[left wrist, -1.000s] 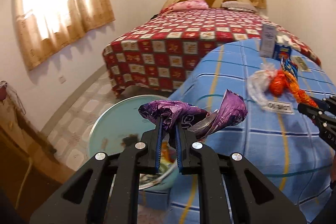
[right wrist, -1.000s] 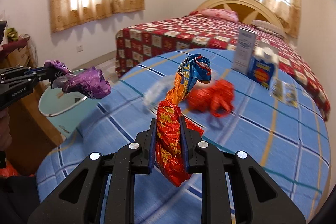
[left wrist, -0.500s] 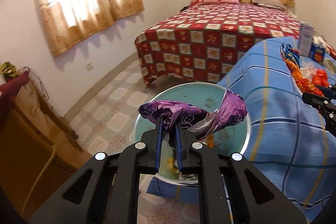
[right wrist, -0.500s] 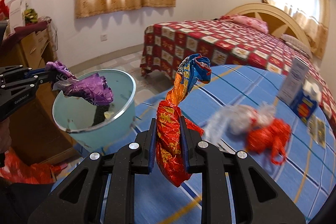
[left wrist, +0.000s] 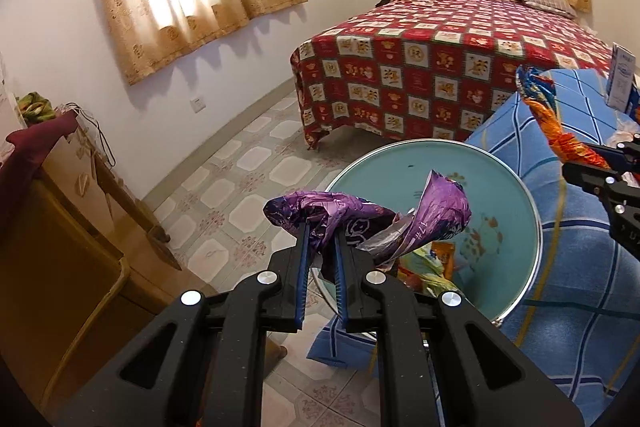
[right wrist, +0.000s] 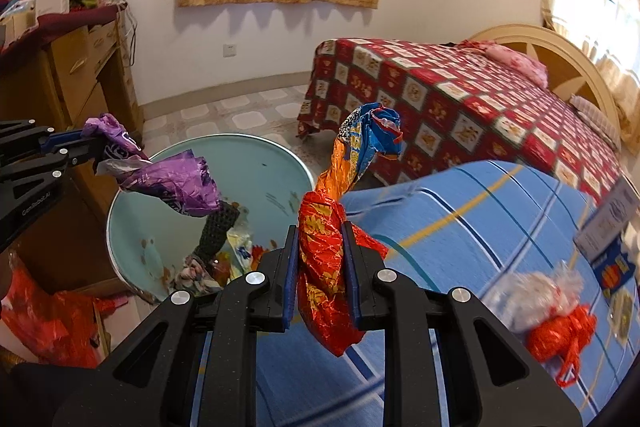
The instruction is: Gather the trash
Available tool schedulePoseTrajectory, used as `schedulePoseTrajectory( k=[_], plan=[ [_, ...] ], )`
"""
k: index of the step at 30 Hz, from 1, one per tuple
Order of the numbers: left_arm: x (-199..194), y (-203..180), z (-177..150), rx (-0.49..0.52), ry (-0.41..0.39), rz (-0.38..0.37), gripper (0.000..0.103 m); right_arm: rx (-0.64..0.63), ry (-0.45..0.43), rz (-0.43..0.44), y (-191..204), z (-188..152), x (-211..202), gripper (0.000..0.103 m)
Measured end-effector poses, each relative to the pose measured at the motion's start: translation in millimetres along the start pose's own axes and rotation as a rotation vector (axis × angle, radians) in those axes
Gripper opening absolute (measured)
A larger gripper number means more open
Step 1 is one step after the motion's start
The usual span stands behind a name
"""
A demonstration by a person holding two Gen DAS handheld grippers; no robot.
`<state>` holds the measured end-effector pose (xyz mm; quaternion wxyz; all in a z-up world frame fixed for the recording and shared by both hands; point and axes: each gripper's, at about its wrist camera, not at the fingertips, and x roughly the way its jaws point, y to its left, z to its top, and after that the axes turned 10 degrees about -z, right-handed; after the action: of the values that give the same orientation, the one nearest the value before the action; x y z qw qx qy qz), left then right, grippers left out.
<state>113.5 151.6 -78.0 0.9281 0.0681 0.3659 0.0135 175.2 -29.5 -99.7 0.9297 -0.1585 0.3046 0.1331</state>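
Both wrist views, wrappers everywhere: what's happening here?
A person is collecting trash with two handheld grippers. The left gripper is shut on a crumpled purple wrapper, held over the open teal bin, which already has litter in it. The right gripper is shut on a twisted red-and-orange wrapper above the blue checked cloth, beside the bin. Nothing has been dropped yet.

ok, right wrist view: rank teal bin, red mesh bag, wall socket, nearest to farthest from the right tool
1. Teal bin: left of the right tool, beside the blue-clothed table; its rim reaches close to the tool.
2. Red mesh bag: lower right, on the blue cloth, a little farther out.
3. Wall socket: on the far wall under the curtain, clearly farthest.
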Motion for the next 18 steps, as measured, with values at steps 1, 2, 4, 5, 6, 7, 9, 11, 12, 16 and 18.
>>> schedulePoseTrajectory(
  k=[1,2,4,5,6,7,9,11,12,16,18],
  plan=[
    [1.5,-0.1,1.1,-0.003,0.0,0.002,0.011,-0.006,0.001,0.006,4.3,3.1,2.3,0.021],
    [1.6,1.2,1.2,-0.006,0.0,0.004,0.011,-0.008,0.001,0.008,5.2,4.1,3.5,0.021],
    [2.3,4.2,1.6,-0.011,0.0,0.009,0.011,-0.016,0.001,0.013,10.0,6.0,6.0,0.021],
    [2.4,4.2,1.6,-0.013,0.001,0.011,0.011,-0.019,0.001,0.015,12.4,6.6,7.2,0.021],
    [3.1,5.6,1.6,-0.017,0.003,0.013,0.011,-0.023,0.003,0.019,15.0,7.3,8.2,0.021],
    [3.6,6.1,1.9,-0.019,0.004,0.012,0.011,-0.026,0.002,0.02,16.4,7.6,8.1,0.021],
    [3.9,7.1,2.3,-0.021,0.005,0.012,0.011,-0.033,0.003,0.023,19.2,8.6,8.8,0.021],
    [4.1,8.0,2.5,-0.022,0.005,0.012,0.011,-0.037,0.002,0.026,22.0,9.3,8.7,0.021],
    [4.2,8.1,2.4,-0.024,0.006,0.009,0.011,-0.039,0.002,0.027,22.3,9.7,9.2,0.021],
    [4.8,8.1,2.7,-0.026,0.007,0.009,0.011,-0.042,0.001,0.032,23.0,10.2,9.4,0.021],
    [4.9,8.0,2.6,-0.025,0.009,0.01,0.011,-0.042,0.001,0.033,22.8,10.6,9.4,0.021]
  ],
)
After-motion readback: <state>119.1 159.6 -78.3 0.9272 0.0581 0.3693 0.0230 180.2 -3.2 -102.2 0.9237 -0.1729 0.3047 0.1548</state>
